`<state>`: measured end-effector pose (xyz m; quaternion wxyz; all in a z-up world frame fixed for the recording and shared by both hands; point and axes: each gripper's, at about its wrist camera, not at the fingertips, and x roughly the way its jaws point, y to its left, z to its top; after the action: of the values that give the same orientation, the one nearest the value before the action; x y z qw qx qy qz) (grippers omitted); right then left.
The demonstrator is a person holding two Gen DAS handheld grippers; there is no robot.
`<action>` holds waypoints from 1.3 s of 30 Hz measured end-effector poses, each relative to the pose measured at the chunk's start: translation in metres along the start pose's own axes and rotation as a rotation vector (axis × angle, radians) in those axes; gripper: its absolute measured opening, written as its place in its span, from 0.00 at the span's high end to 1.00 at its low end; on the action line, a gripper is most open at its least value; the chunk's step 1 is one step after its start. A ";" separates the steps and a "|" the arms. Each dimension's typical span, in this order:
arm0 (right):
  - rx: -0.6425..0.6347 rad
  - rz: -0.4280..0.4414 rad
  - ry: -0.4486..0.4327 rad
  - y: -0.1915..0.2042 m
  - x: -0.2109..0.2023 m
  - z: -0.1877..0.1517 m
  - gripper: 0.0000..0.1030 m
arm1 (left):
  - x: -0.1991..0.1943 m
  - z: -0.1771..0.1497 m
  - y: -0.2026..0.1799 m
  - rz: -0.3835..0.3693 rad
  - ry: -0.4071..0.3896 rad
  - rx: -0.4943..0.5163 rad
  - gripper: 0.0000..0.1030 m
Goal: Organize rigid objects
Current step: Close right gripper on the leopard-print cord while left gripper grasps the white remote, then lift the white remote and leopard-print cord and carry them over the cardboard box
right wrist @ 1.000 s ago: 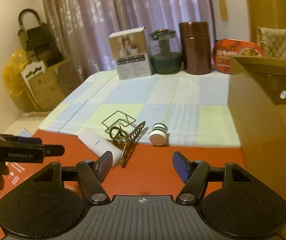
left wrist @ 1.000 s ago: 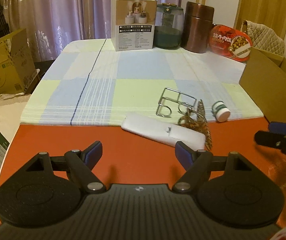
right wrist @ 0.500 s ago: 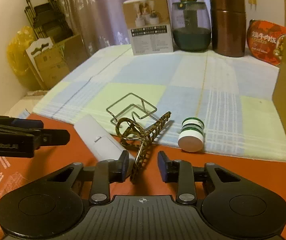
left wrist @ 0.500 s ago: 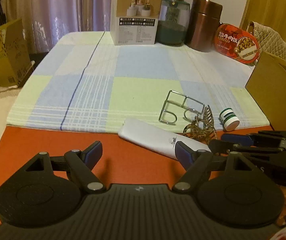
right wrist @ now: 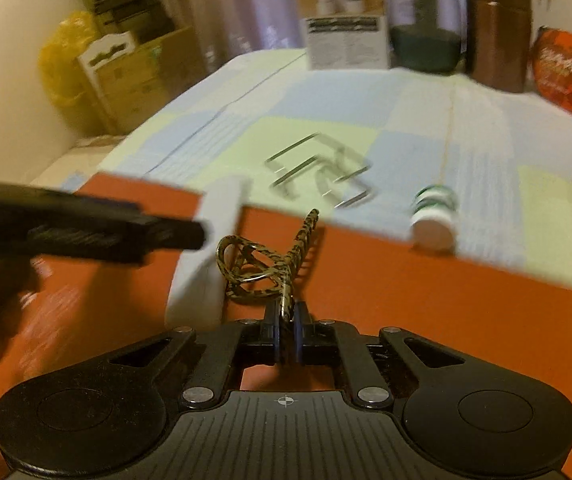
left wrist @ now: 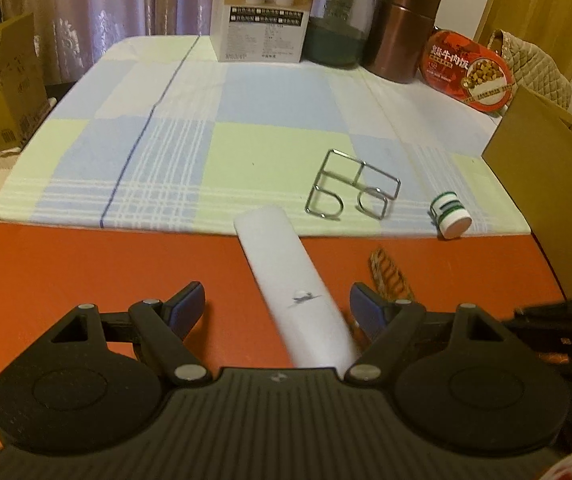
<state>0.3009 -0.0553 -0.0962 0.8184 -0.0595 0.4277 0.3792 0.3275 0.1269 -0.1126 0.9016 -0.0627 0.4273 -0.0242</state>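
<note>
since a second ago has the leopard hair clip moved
Yes. In the left wrist view the hair clip has come off the wire rack, toward the camera onto the red mat. The right claw is shut on it.

Upper right of my left view: red oval tin (left wrist: 468, 73) carries Chinese lettering, roughly "牛肉饭". White box (left wrist: 264, 8) label rows too small to read.

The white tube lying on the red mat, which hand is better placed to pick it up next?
Left. The left gripper stands open with the white tube between its fingers, untouched. The right gripper is already shut on the leopard-print hair clip.
</note>
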 end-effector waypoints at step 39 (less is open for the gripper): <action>0.008 -0.134 -0.081 -0.019 -0.006 -0.004 0.96 | 0.025 0.000 -0.002 0.051 -0.051 0.170 0.68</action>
<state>0.3092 -0.0739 -0.0985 0.8587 -0.0693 0.3911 0.3240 0.3433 0.1226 -0.1322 0.9145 0.0245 0.4021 -0.0360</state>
